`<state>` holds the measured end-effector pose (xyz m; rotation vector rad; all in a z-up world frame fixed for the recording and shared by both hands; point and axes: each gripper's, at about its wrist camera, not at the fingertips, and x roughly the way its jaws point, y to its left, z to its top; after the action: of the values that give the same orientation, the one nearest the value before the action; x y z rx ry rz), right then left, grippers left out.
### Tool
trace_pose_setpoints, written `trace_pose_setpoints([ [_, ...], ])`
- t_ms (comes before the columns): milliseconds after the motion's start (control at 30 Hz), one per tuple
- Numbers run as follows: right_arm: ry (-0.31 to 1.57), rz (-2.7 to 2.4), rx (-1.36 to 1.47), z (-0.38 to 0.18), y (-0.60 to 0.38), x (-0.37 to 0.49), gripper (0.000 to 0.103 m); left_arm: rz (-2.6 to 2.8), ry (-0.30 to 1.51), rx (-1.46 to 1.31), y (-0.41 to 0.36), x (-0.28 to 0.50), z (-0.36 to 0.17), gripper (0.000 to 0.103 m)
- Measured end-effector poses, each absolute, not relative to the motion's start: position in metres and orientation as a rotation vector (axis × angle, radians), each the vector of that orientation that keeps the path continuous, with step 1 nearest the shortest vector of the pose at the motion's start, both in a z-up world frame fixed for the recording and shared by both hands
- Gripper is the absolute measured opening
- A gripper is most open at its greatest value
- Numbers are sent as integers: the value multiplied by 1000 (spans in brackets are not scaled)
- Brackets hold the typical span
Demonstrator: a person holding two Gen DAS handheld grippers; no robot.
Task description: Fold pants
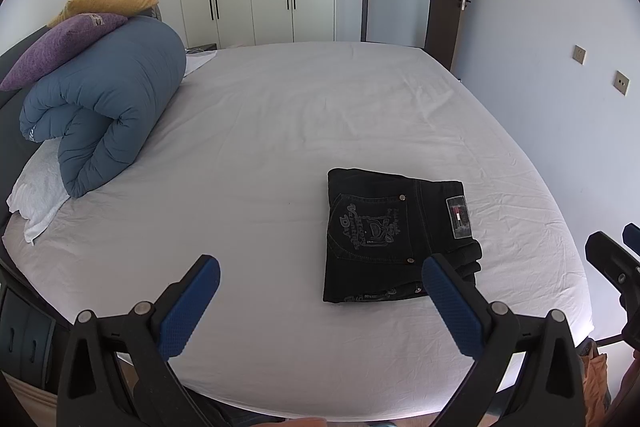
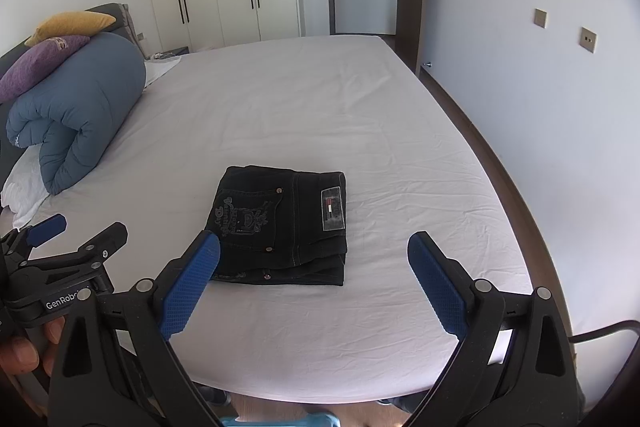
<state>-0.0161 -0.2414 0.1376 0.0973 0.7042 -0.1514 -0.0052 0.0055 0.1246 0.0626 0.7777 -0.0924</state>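
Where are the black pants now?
The folded black pants lie on the white bed sheet near its front edge, between both open grippers and away from the blue duvet.

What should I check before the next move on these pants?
1. Black jeans folded into a compact stack: ok.
2. Stack lies fully on the bed sheet, away from its edges: ok.
3. Left gripper open and empty: ok.
4. Right gripper open and empty: ok.
5. Layer edges flush: not ok, lower layers stick out at the near right corner.
6. Rolled blue duvet apart from the jeans: ok.
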Motion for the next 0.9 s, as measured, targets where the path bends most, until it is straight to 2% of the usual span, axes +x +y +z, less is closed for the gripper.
trace_pose_setpoints([
  [900, 708, -149, 96, 138, -239, -17, 96, -92, 784, 63, 9, -7, 121, 103],
])
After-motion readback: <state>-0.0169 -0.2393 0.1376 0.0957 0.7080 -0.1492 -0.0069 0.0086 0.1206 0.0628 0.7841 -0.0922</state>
